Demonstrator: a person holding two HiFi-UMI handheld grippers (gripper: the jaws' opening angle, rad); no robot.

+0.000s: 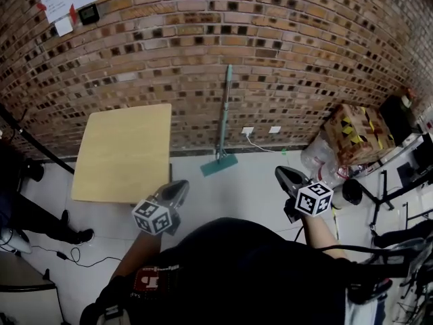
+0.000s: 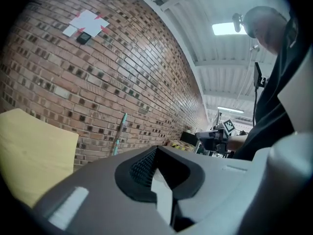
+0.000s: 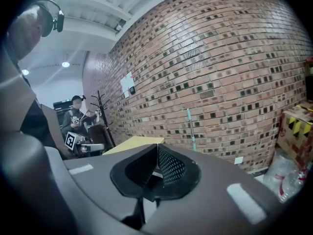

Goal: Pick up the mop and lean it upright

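Note:
A teal mop stands upright, its handle leaning on the brick wall and its flat head on the floor. The handle also shows in the left gripper view, mop, and in the right gripper view, mop. My left gripper is shut and holds nothing, well short of the mop, low and to its left. My right gripper is shut too, empty, to the mop's right. Both are held close to the body.
A pale wooden table stands against the wall left of the mop. A cardboard box and clear plastic bags sit at the right. Wall sockets with a white cable are just right of the mop. A person stands by a coat rack.

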